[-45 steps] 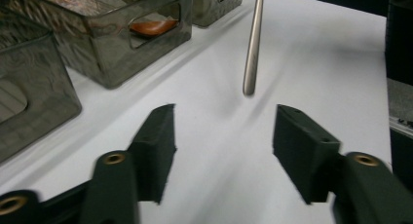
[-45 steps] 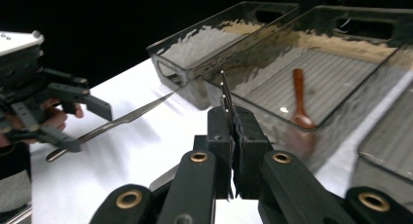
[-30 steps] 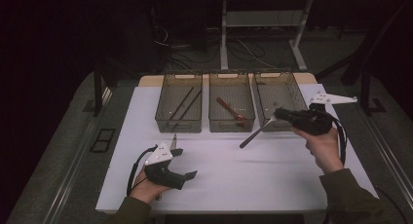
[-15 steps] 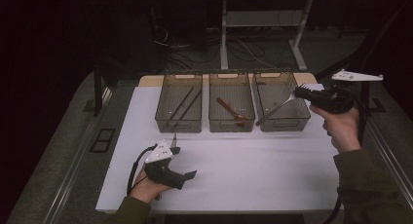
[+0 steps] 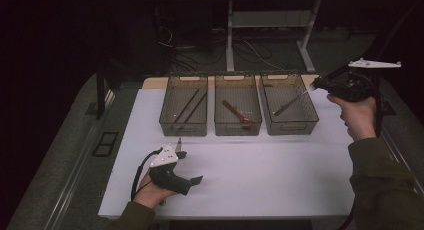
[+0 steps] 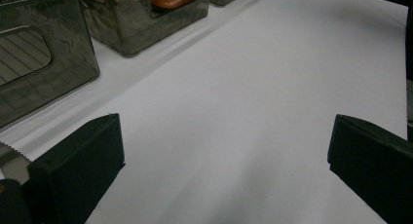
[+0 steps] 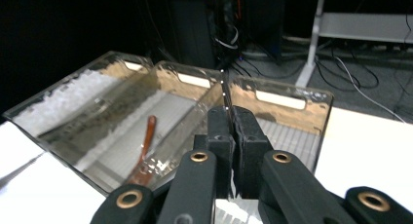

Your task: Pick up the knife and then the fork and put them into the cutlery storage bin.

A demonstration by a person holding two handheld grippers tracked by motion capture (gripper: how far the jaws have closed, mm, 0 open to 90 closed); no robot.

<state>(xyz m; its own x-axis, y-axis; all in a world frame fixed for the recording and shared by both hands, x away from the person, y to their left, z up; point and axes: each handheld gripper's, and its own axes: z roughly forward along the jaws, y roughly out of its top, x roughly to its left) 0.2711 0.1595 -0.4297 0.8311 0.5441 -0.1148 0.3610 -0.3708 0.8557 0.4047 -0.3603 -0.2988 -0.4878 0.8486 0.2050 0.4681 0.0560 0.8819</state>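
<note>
My right gripper (image 5: 315,87) is raised at the right end of the right bin (image 5: 295,127), shut on a thin metal utensil (image 5: 287,105) that slants down into the bin. In the right gripper view the jaws (image 7: 231,121) pinch the utensil (image 7: 225,95) edge-on. My left gripper (image 5: 190,166) rests on the white mat (image 5: 260,175) at the front left; its jaws have just been opening and stand wide with nothing between them. A small serrated blade (image 5: 178,141) lies just beside its far jaw, and its toothed edge (image 6: 12,153) shows in the left gripper view.
Three translucent bins stand in a row at the back of the mat. The left bin (image 5: 172,121) holds dark sticks (image 5: 187,107). The middle bin (image 5: 238,129) holds a brown wooden spoon (image 5: 235,111). Table legs and cables lie beyond.
My right gripper has risen and moved back to the right, lifting the utensil's tip off the mat and over the right bin. The left hand has kept still.
</note>
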